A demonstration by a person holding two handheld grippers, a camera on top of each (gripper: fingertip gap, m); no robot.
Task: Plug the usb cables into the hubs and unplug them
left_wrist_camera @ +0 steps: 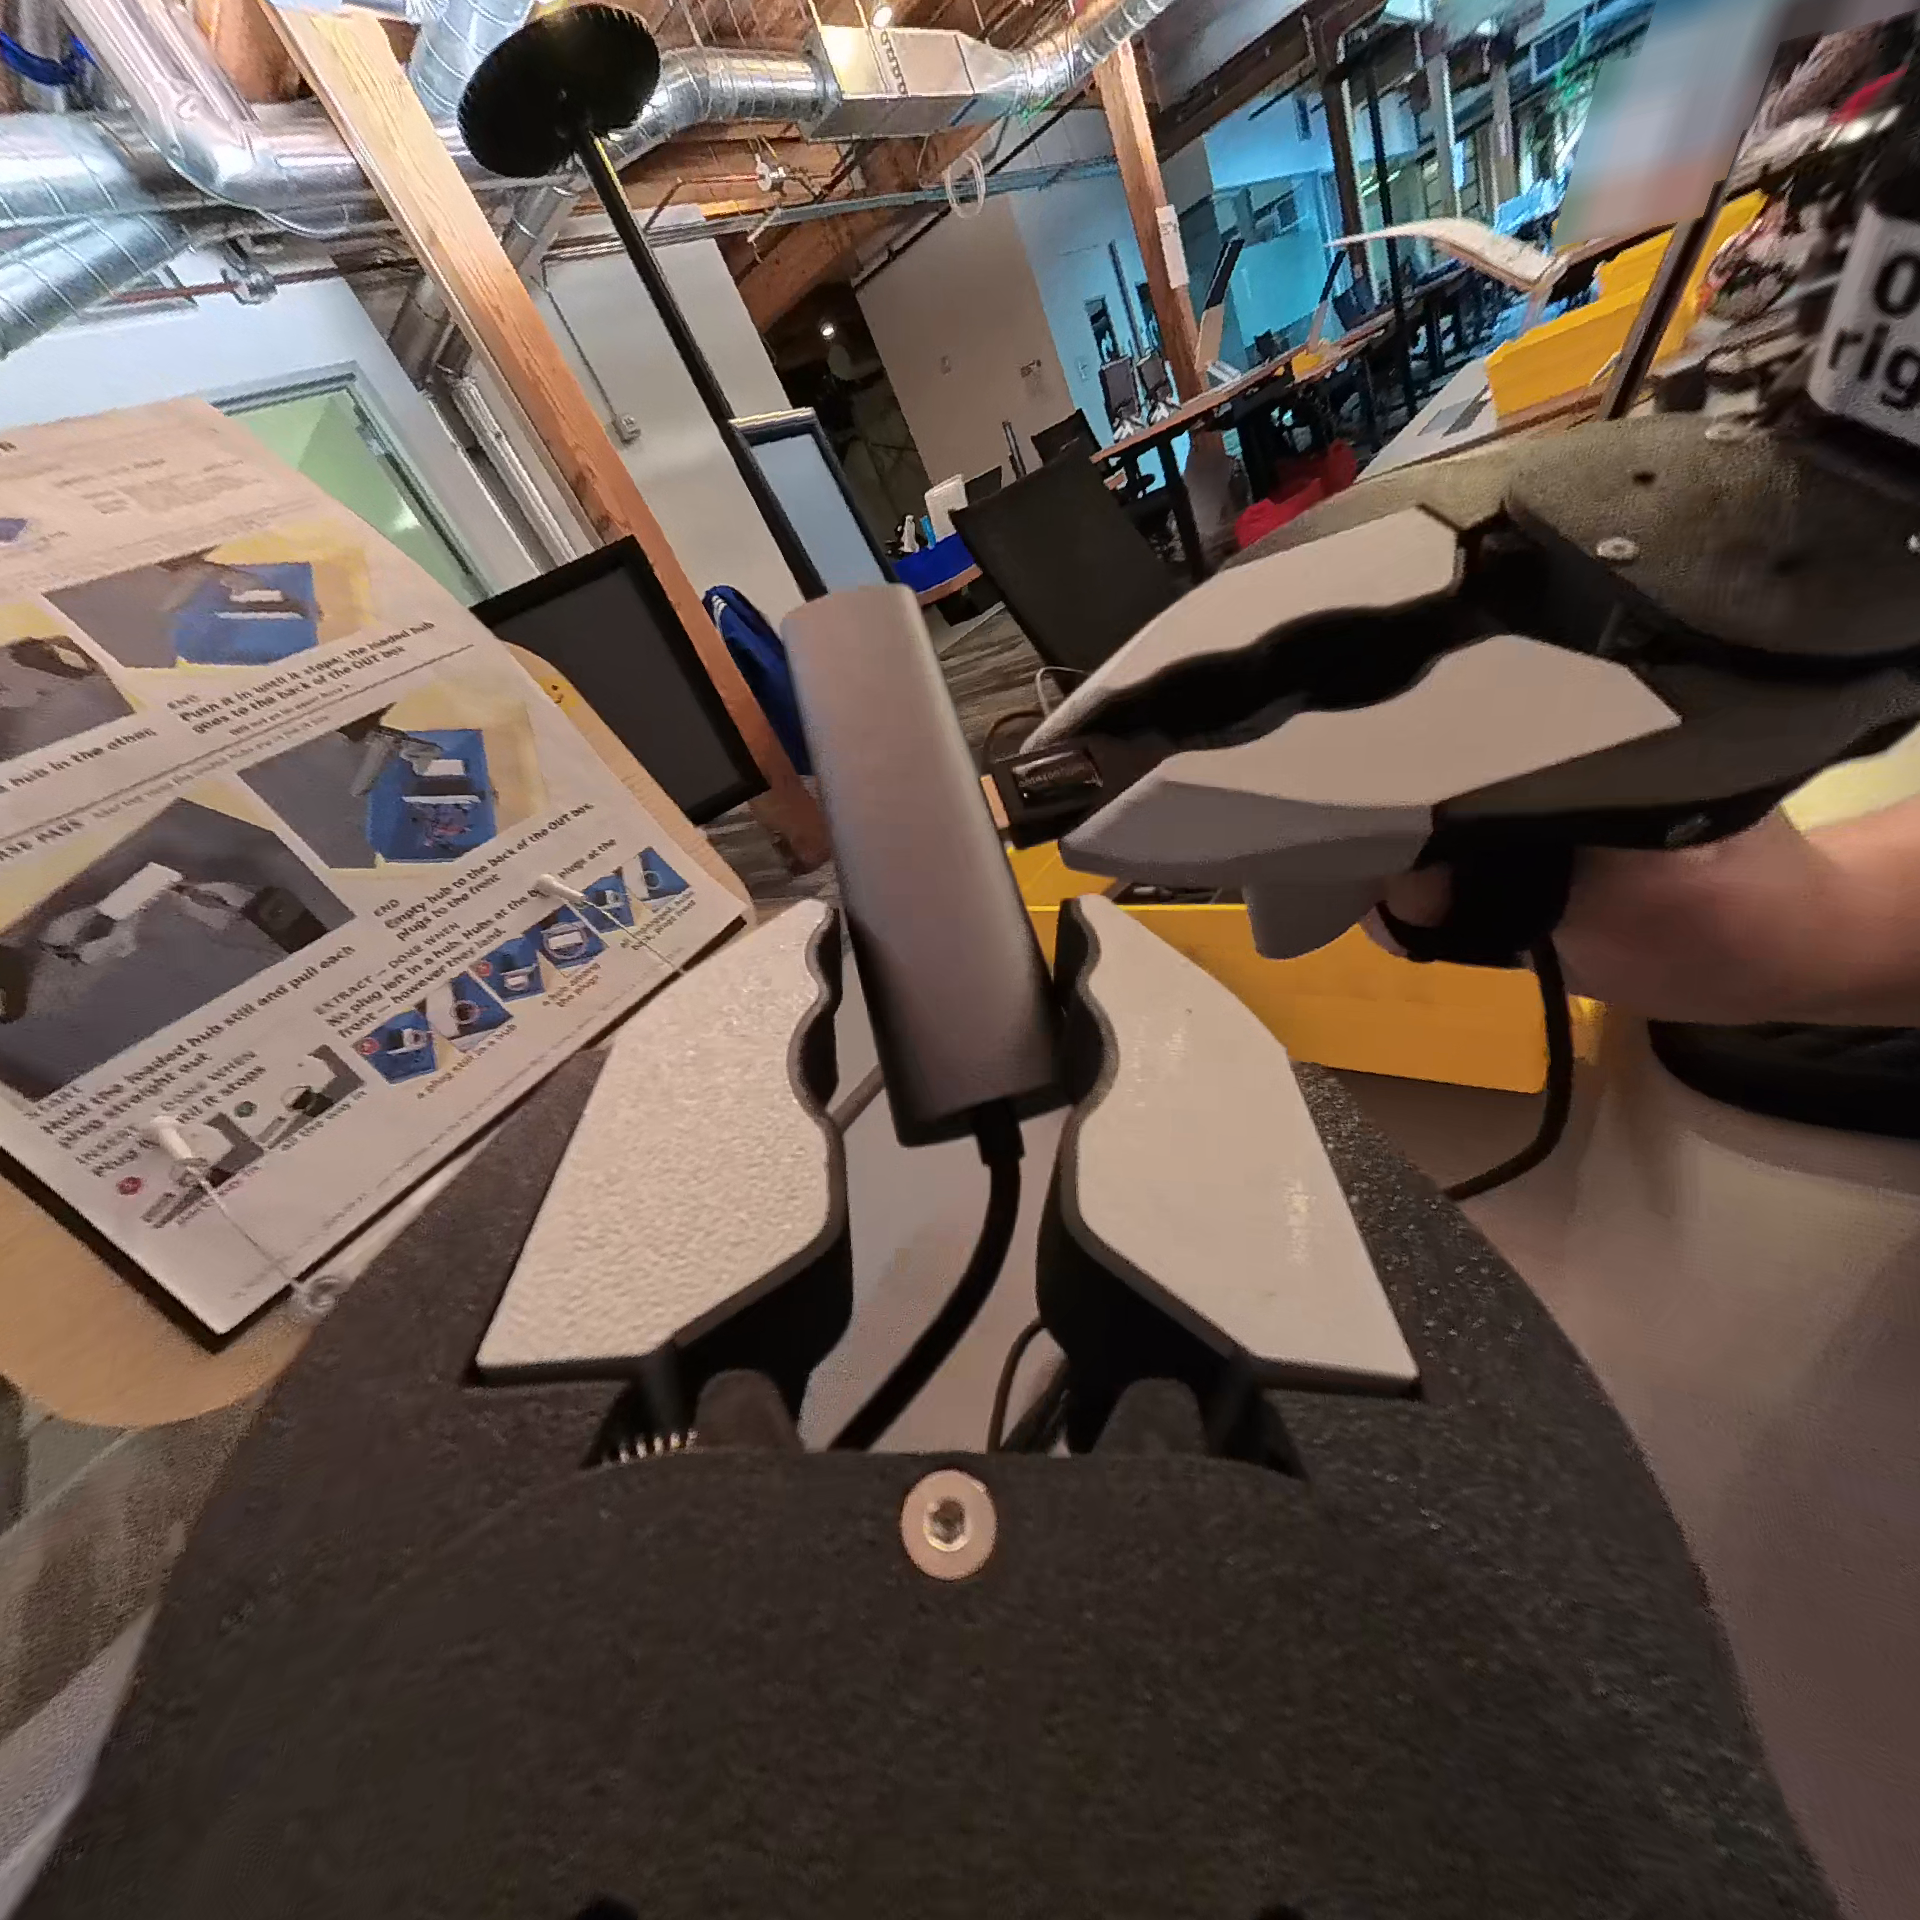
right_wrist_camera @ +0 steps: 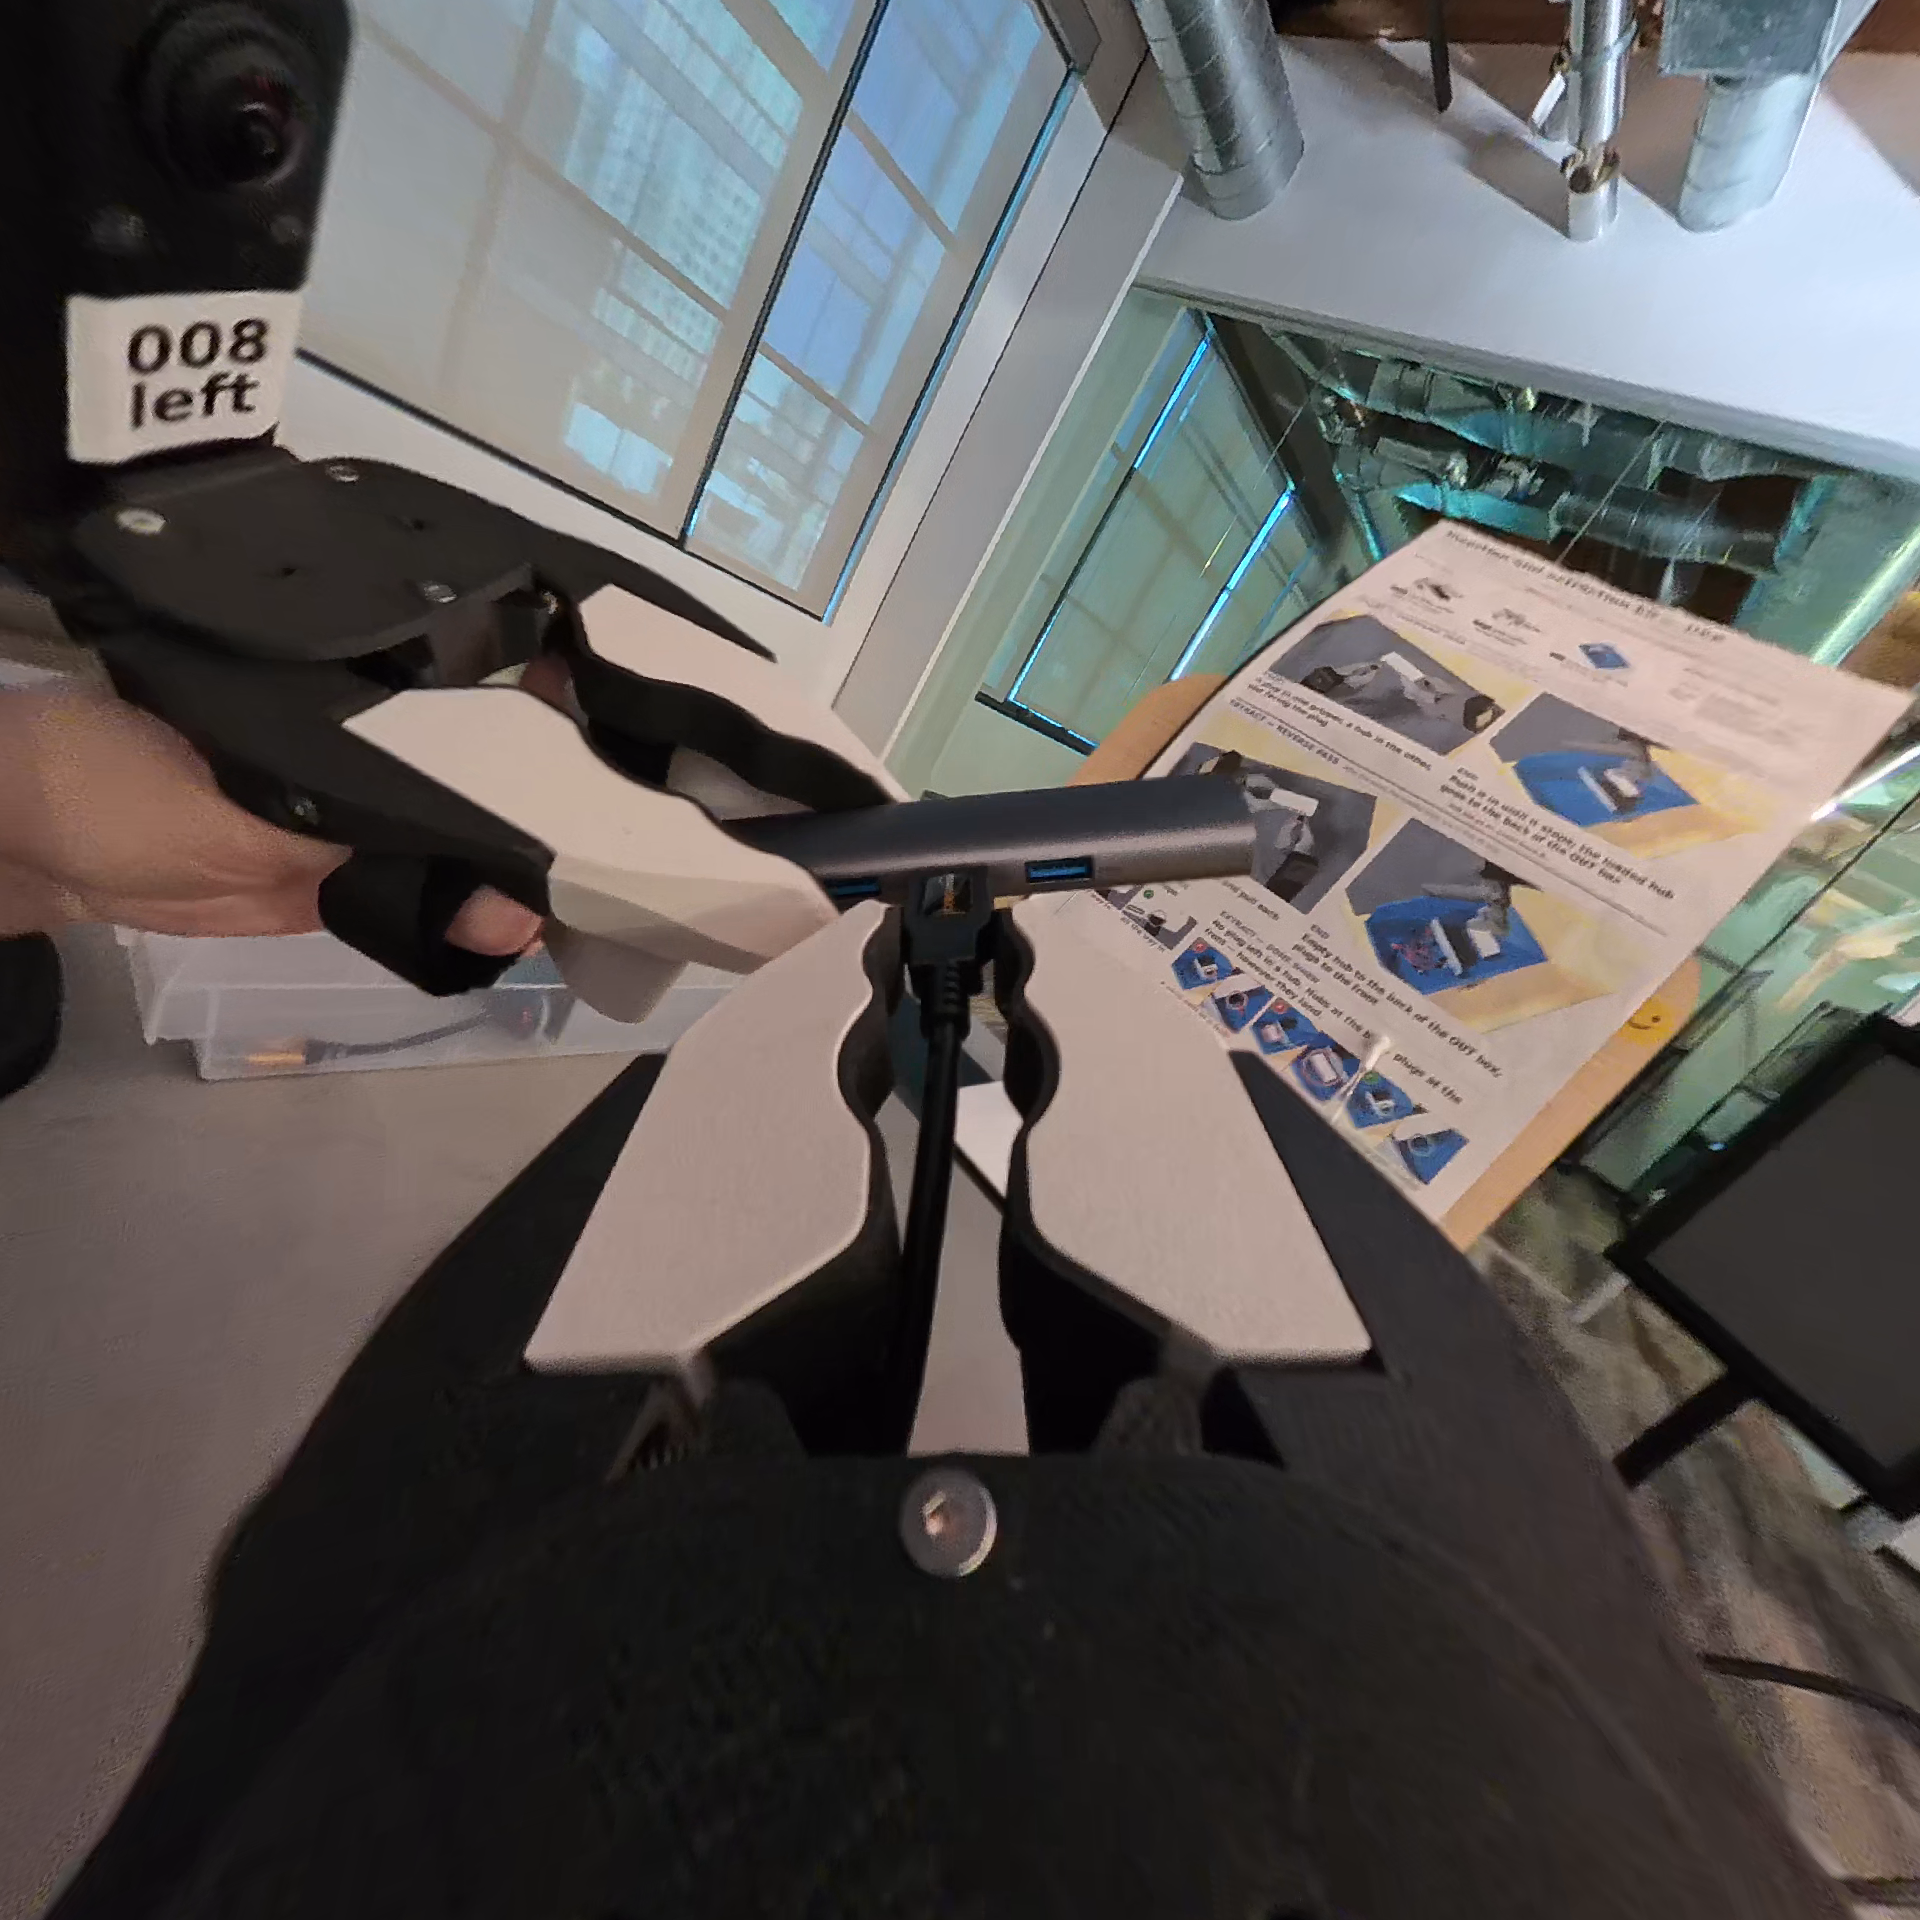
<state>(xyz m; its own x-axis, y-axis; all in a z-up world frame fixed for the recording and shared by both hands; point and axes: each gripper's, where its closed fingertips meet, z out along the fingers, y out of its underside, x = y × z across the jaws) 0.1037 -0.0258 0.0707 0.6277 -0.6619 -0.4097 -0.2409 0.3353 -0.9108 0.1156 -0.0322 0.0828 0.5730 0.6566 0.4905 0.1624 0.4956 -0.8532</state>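
My left gripper (left_wrist_camera: 945,935) is shut on the lower end of a grey USB hub (left_wrist_camera: 914,831) and holds it upright in the air. The hub's black cable (left_wrist_camera: 977,1236) runs back between the fingers. My right gripper (right_wrist_camera: 948,935) is shut on a black USB plug (right_wrist_camera: 951,904). The plug's tip meets the middle port of the hub (right_wrist_camera: 1091,821), between two blue ports; how deep it sits I cannot tell. Its cable (right_wrist_camera: 930,1164) trails back. The left wrist view shows the right gripper (left_wrist_camera: 1049,795) coming in from the right with the plug (left_wrist_camera: 1039,774). The right wrist view shows the left gripper (right_wrist_camera: 831,857) on the left.
An instruction sheet (left_wrist_camera: 312,831) on a board leans behind the hub and also shows in the right wrist view (right_wrist_camera: 1507,831). A yellow bin (left_wrist_camera: 1299,977) stands under the right gripper. A clear plastic box (right_wrist_camera: 312,1013) sits on the table. A black monitor (right_wrist_camera: 1808,1247) stands to the right.
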